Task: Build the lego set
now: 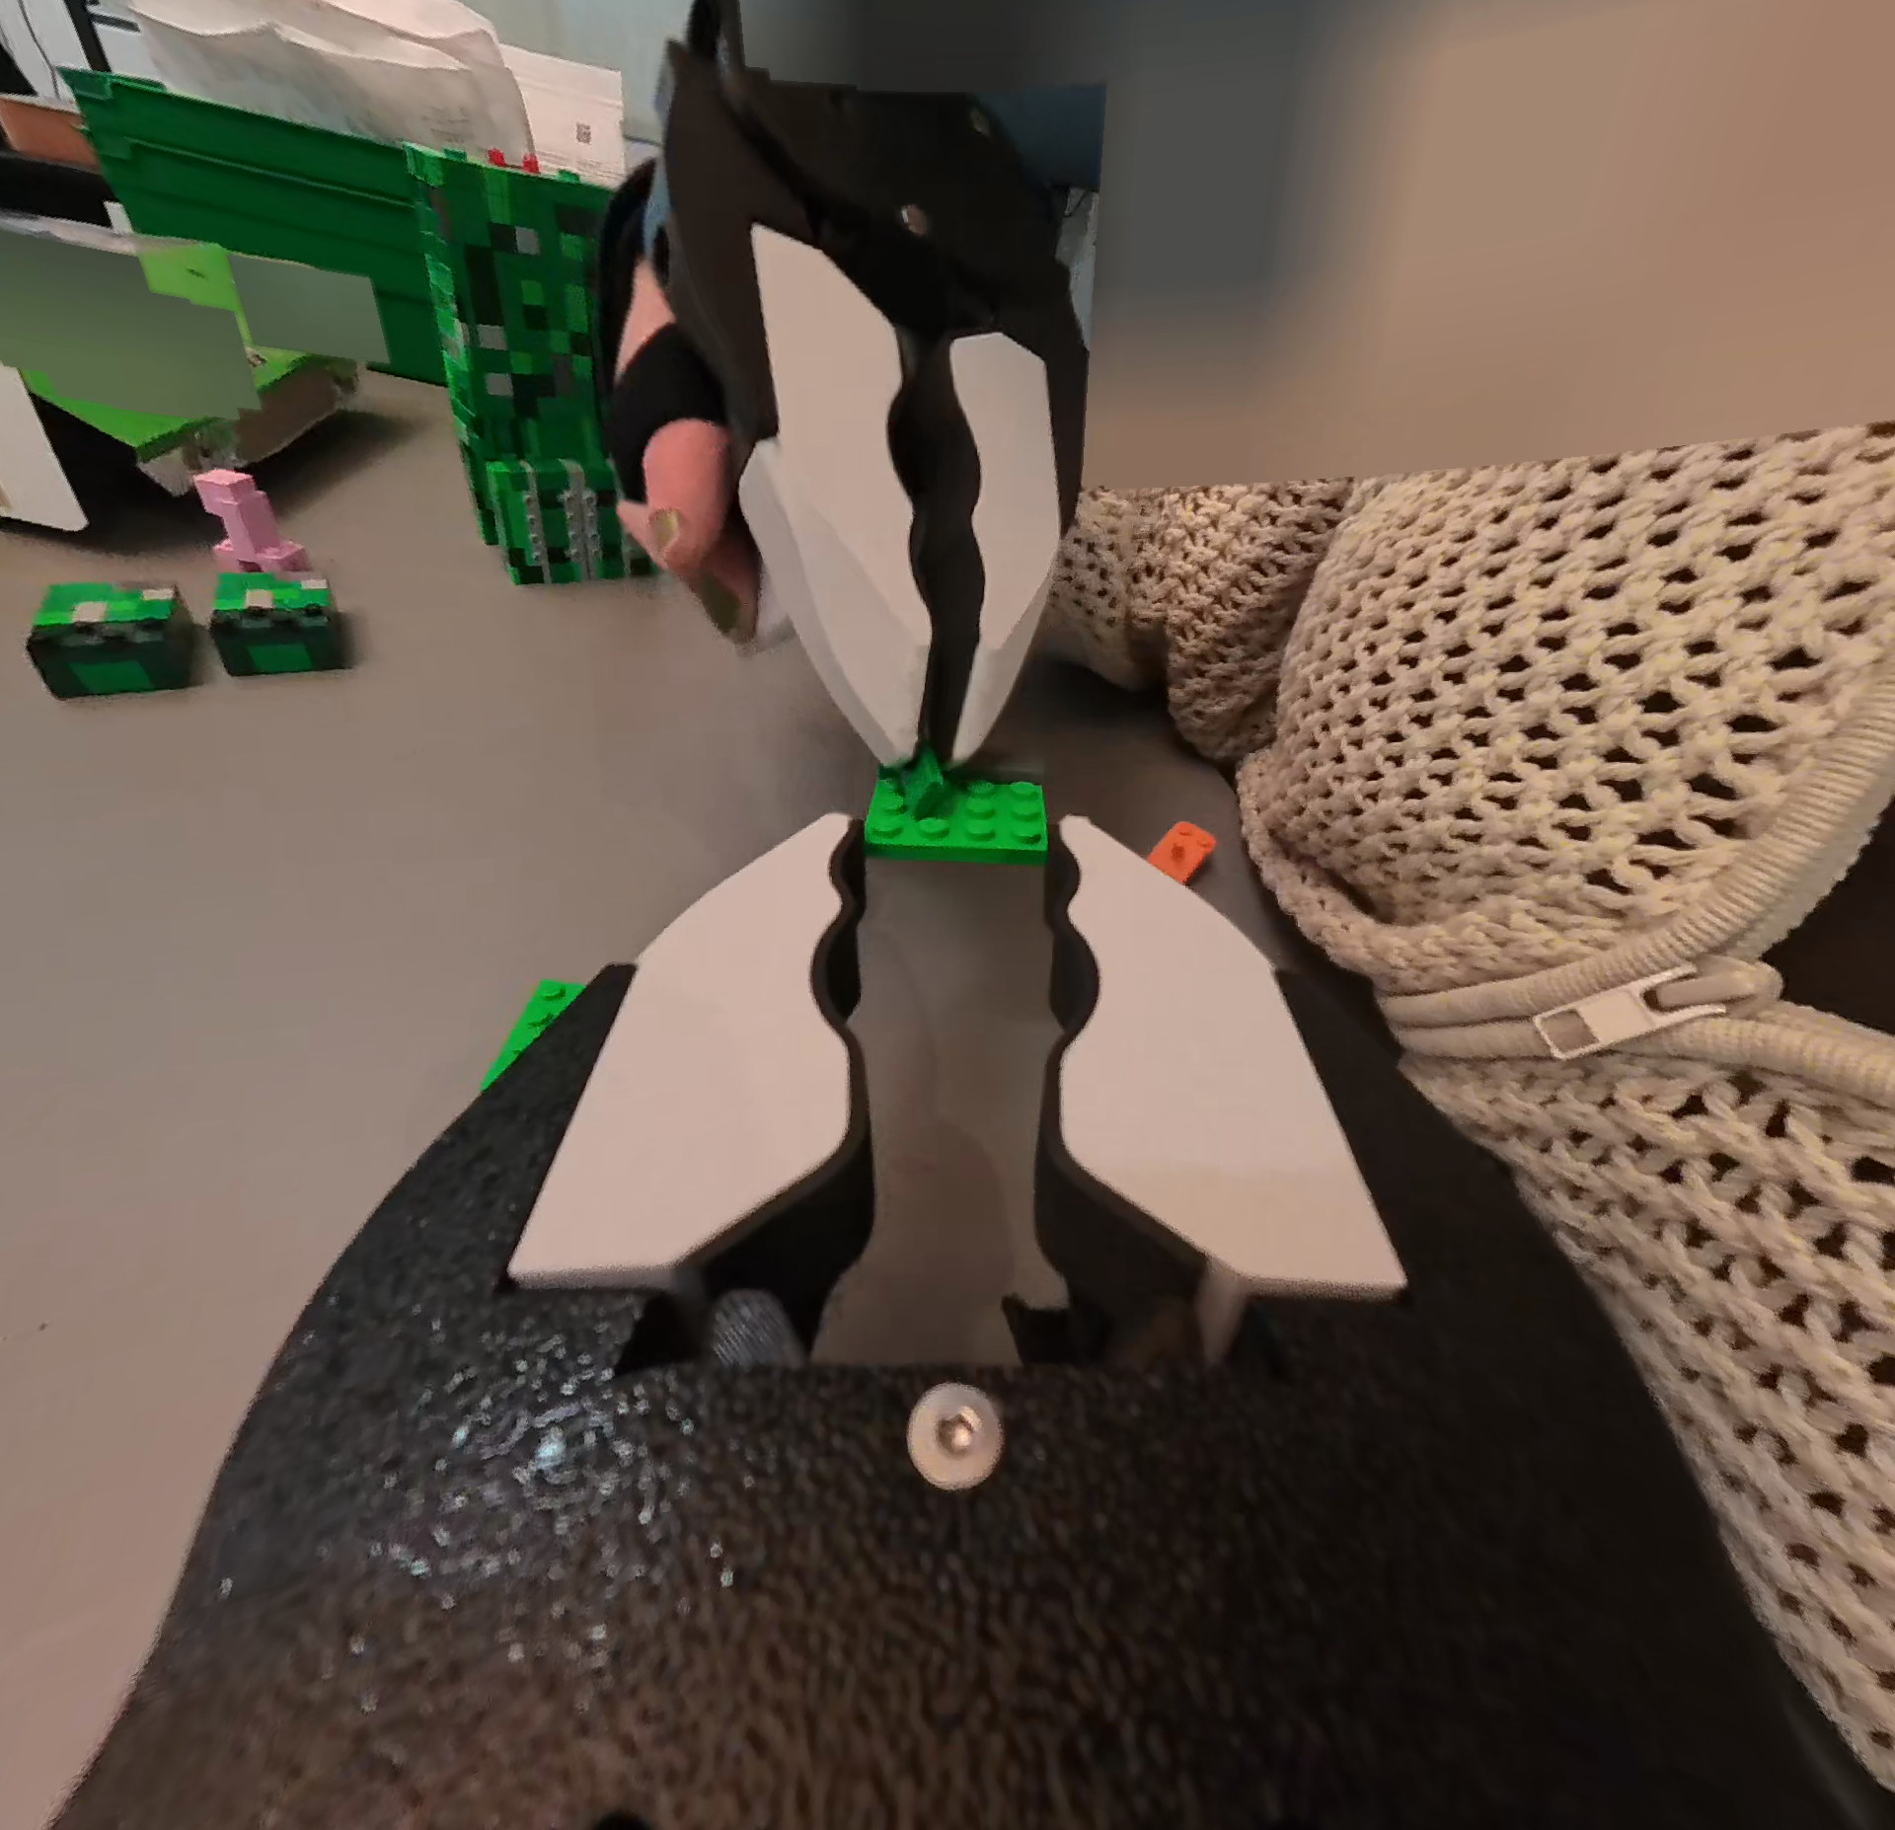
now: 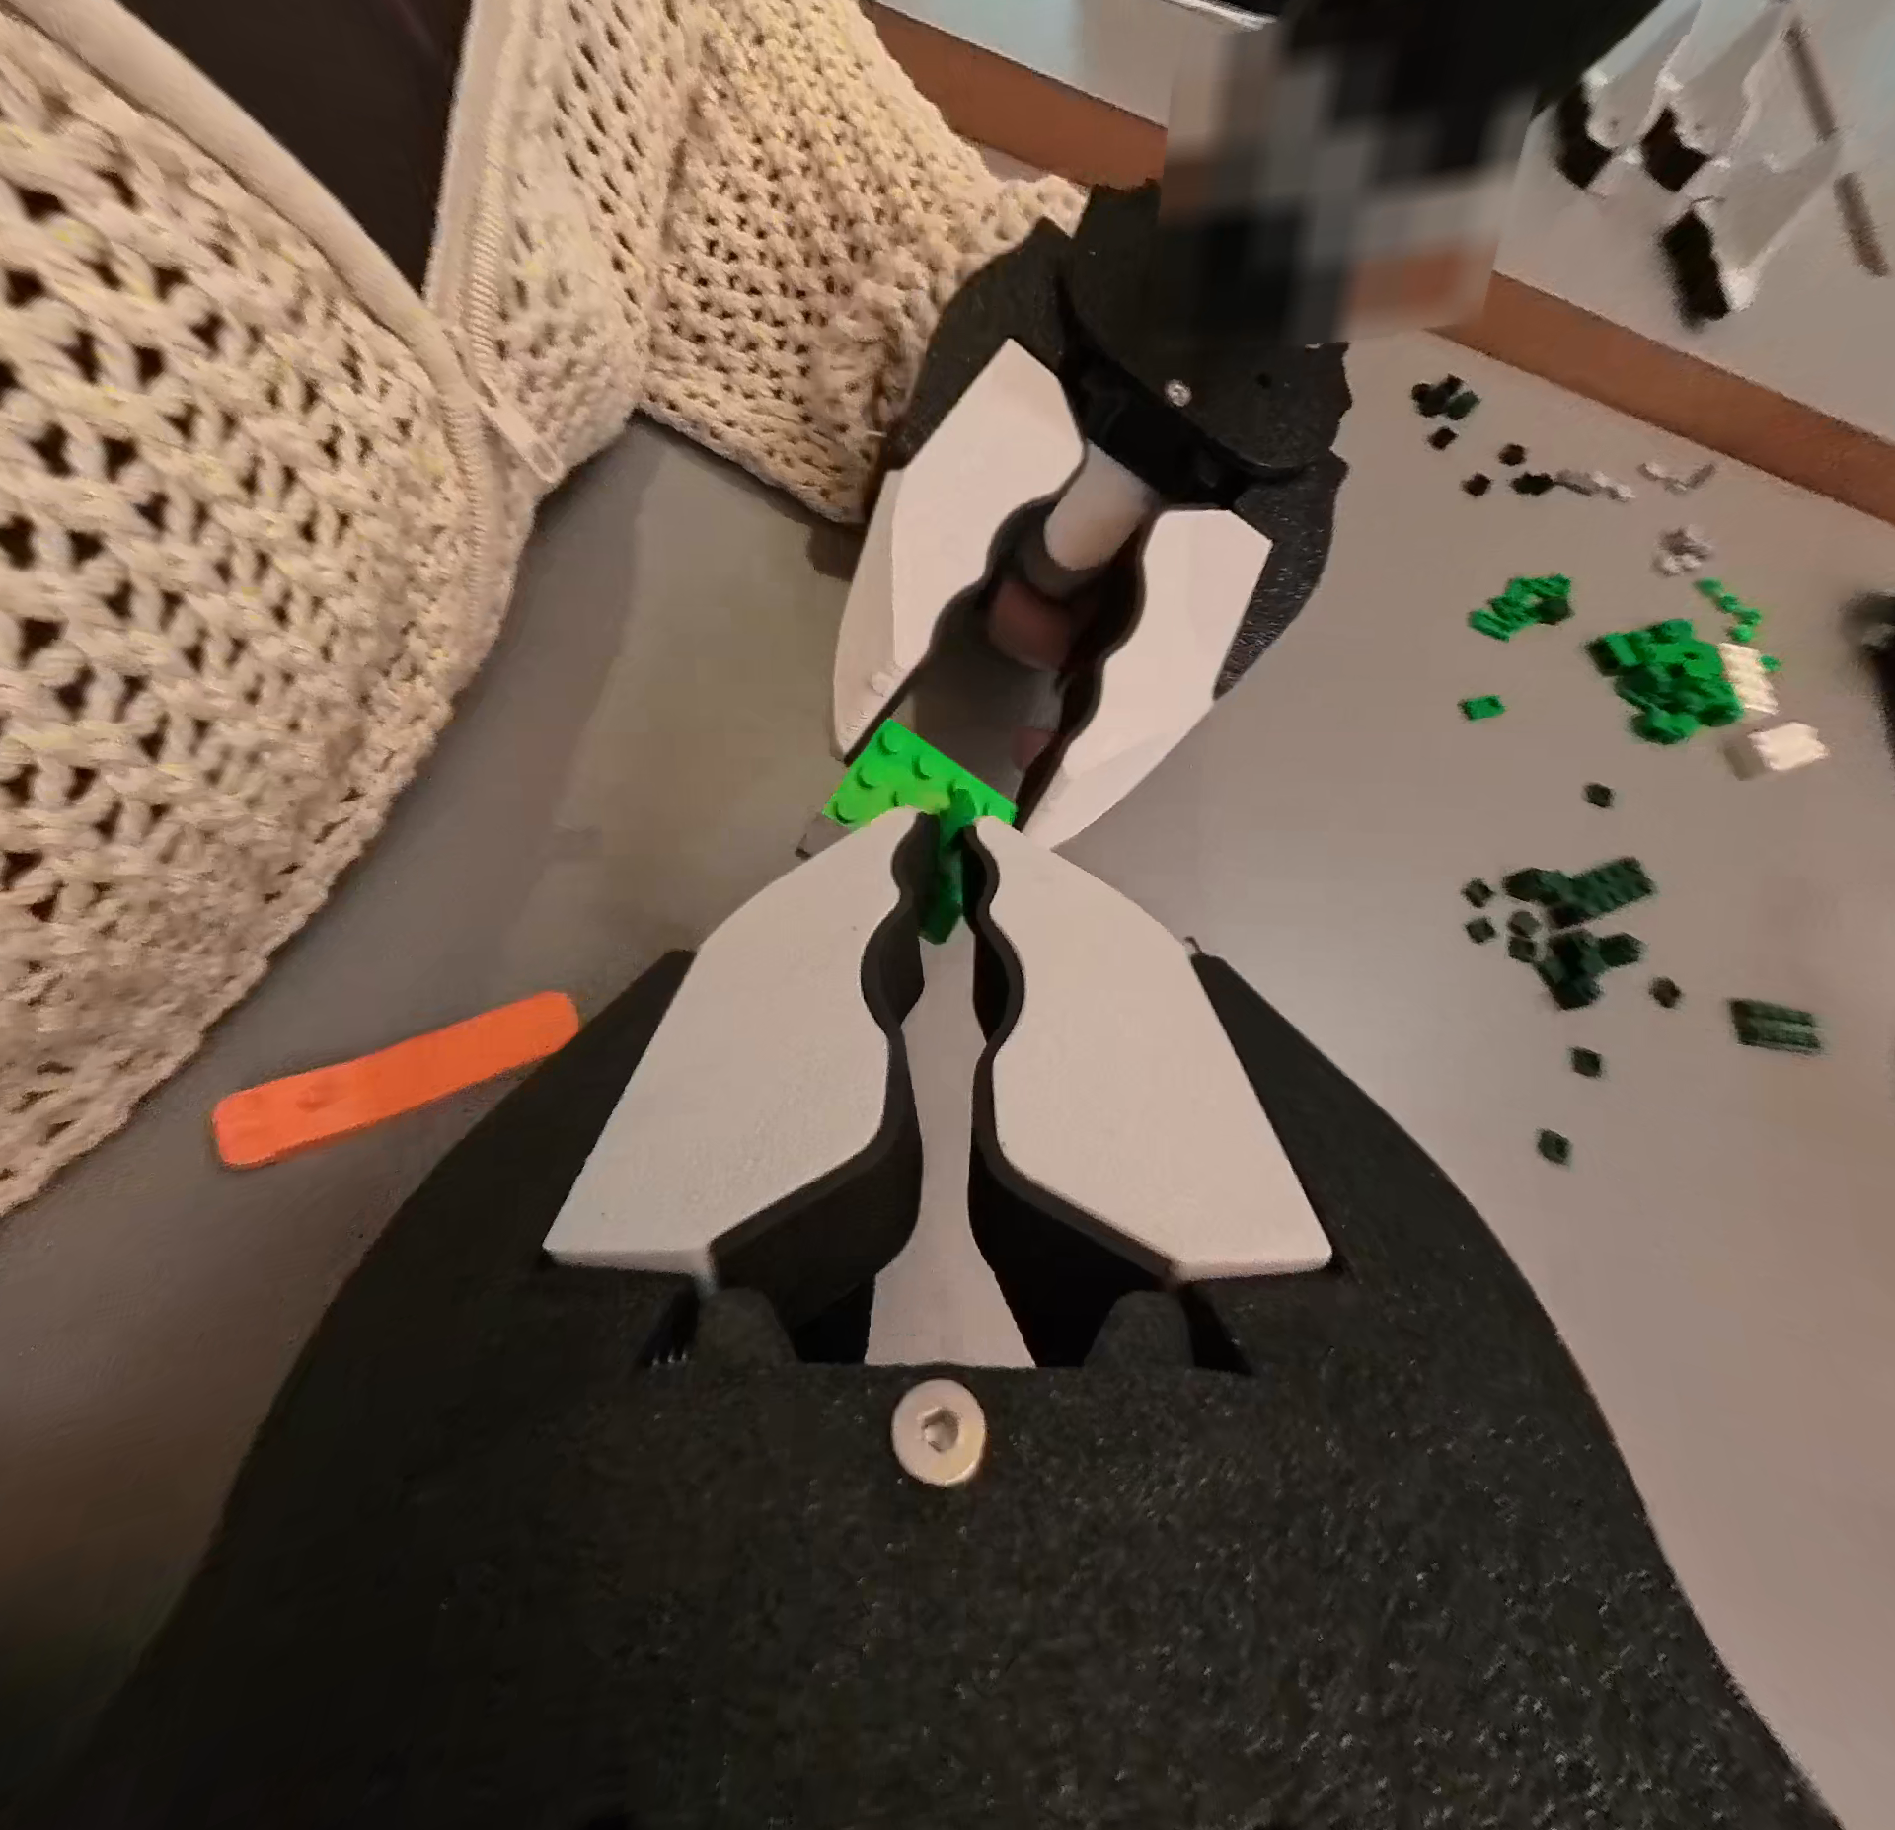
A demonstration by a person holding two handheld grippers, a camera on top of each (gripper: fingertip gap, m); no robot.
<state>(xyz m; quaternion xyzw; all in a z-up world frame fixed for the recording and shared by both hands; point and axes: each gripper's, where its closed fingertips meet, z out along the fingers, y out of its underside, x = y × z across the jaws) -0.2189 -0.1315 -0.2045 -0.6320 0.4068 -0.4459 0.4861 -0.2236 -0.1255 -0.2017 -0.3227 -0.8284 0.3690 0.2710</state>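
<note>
The bright green plate [image 1: 956, 825] lies on the grey table [image 1: 410, 858], between the wide-open left gripper's [image 1: 954, 848] tips. The right gripper [image 2: 941, 837], clamped on a small green piece [image 2: 943, 894], should align studs (squarely) before pressing.

**Counting the pieces on the table**

Two tongs: left tongs [image 1: 954, 837], right tongs [image 1: 928, 755]. One bright green plate [image 1: 959, 817], one small green piece [image 2: 943, 899]. Two dark green blocks [image 1: 108, 637], [image 1: 275, 624]. One pink figure [image 1: 246, 514], one tall green tower [image 1: 523, 366], one orange tool [image 2: 395, 1078].
</note>
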